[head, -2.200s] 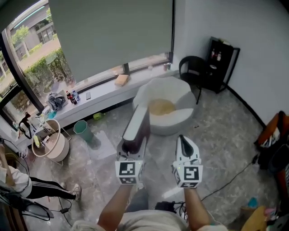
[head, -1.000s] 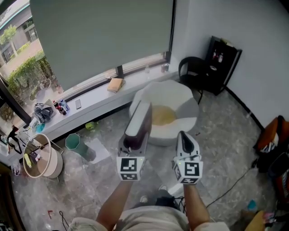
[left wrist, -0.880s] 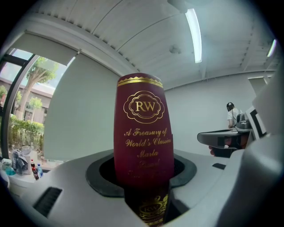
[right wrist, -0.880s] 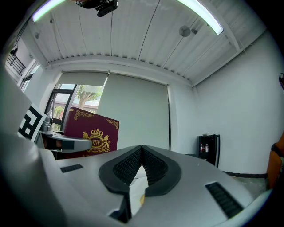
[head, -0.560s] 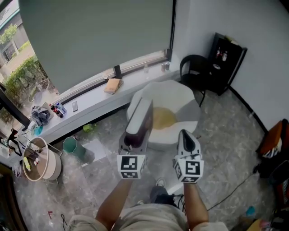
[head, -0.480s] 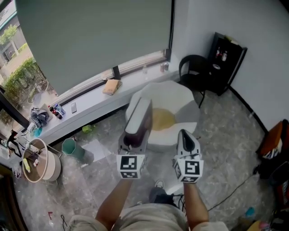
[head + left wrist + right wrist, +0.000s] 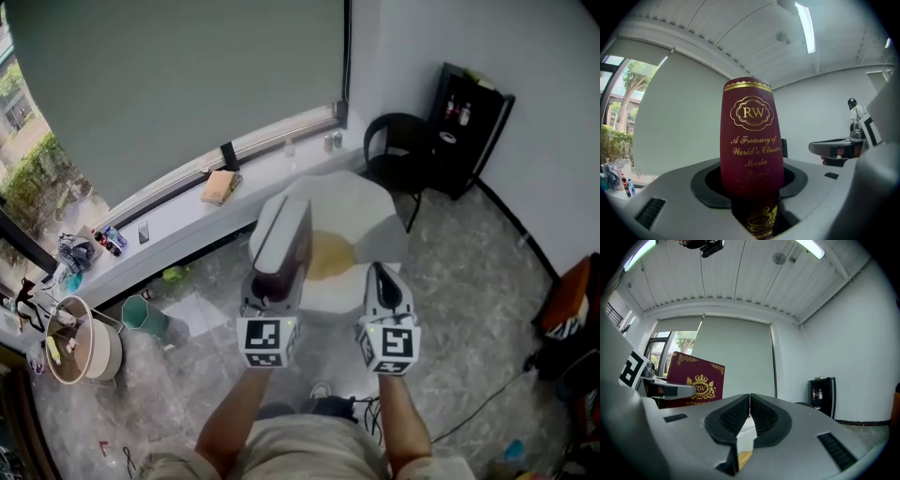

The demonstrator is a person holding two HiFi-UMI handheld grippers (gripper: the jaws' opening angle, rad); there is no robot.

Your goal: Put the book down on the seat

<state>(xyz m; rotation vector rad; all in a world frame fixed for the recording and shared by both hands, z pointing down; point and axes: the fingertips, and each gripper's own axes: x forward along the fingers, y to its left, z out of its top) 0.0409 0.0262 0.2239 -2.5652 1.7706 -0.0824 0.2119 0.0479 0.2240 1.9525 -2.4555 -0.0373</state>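
Observation:
A dark red hardback book with gold lettering stands upright, spine toward the camera, in my left gripper, which is shut on its lower part. In the left gripper view the book rises from between the pads of that gripper. My right gripper is level beside it, shut with nothing held; in its own view the right gripper has its pads touching, and the book shows at the left. Both are held above the floor in front of a white round armchair with a yellowish seat cushion.
A black chair and a black cabinet stand behind the armchair at the right. A window sill carries a tan book and bottles. A green bin, a round basket and floor cables lie around.
Both grippers and the camera have moved closer to the armchair, which now sits nearer under the grippers. The book stays upright in the left gripper; the right stays shut.

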